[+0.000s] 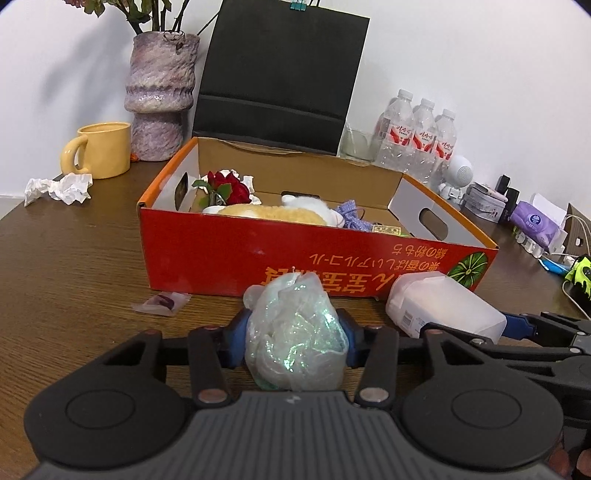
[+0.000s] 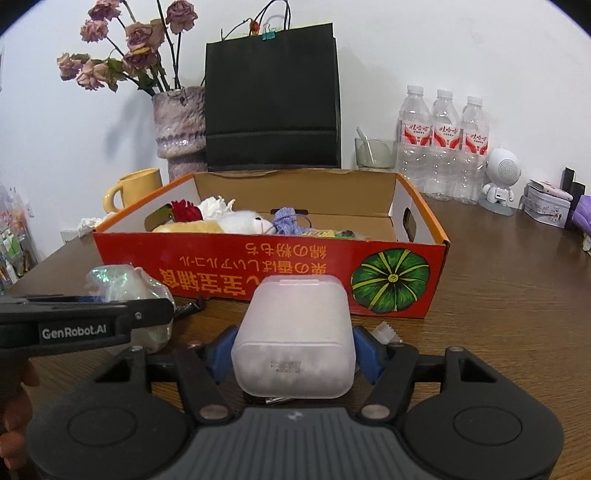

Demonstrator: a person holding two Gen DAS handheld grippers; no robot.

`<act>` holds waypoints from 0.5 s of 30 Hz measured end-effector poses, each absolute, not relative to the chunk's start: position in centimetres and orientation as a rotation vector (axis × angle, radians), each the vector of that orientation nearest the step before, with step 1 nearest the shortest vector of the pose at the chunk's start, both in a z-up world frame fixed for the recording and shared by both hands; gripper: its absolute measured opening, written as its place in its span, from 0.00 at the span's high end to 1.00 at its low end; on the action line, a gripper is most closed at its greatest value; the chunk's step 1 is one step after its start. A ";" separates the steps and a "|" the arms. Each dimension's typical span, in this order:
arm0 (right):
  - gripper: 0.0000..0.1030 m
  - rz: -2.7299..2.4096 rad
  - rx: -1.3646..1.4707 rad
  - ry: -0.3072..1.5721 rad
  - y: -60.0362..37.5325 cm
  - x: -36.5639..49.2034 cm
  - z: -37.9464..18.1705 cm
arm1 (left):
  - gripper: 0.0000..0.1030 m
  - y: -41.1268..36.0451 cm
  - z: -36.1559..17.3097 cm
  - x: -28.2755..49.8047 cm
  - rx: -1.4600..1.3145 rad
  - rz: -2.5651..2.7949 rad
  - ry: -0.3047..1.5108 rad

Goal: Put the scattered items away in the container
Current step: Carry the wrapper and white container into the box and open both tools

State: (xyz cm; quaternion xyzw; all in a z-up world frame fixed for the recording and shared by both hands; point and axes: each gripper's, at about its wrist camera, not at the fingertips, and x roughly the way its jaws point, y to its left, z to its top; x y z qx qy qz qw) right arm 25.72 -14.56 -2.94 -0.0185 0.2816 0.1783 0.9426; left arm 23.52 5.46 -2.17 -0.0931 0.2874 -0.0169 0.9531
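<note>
box print (image 2: 221, 266): partly hidden | vase flowers (image 1: 110, 7): cropped

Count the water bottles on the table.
3. All stand in a row against the back wall, right of the black bag: left bottle, middle bottle, right bottle. More could be hidden behind them.

"GenRobot.AI" on left tongs (image 2: 92, 301)

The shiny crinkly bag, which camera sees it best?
The left wrist view: the shiny crinkly bag sits centred, whole, between that hand-held gripper's blue pads. In the right wrist view it is off left, partly behind the other gripper's black arm.
</note>
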 end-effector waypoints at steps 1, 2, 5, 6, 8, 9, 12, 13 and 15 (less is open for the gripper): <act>0.38 0.364 -0.033 0.570 -14.6 25.7 -2.8 | 0.52 5.5 -2.1 23.4 -0.189 -0.034 0.581; 0.38 0.365 -0.028 0.565 -14.7 25.6 -2.7 | 0.52 5.5 -2.1 23.3 -0.191 -0.034 0.578; 0.38 0.368 -0.020 0.556 -15.0 25.4 -2.6 | 0.52 5.6 -1.9 23.1 -0.194 -0.032 0.572; 0.38 0.370 -0.016 0.553 -15.1 25.4 -2.5 | 0.52 5.7 -1.9 23.1 -0.196 -0.032 0.570; 0.38 0.372 -0.009 0.546 -15.3 25.2 -2.4 | 0.52 5.8 -1.8 23.0 -0.200 -0.033 0.566; 0.38 0.373 -0.005 0.543 -15.4 25.1 -2.3 | 0.52 5.8 -1.8 22.9 -0.203 -0.034 0.563; 0.38 0.376 0.007 0.535 -15.5 24.9 -2.1 | 0.52 5.9 -1.5 22.5 -0.211 -0.040 0.552; 0.38 0.376 0.012 0.530 -15.6 24.8 -2.0 | 0.52 5.9 -1.4 22.4 -0.212 -0.042 0.548; 0.38 0.377 0.020 0.520 -15.8 24.6 -1.7 | 0.52 5.9 -1.1 22.2 -0.215 -0.048 0.539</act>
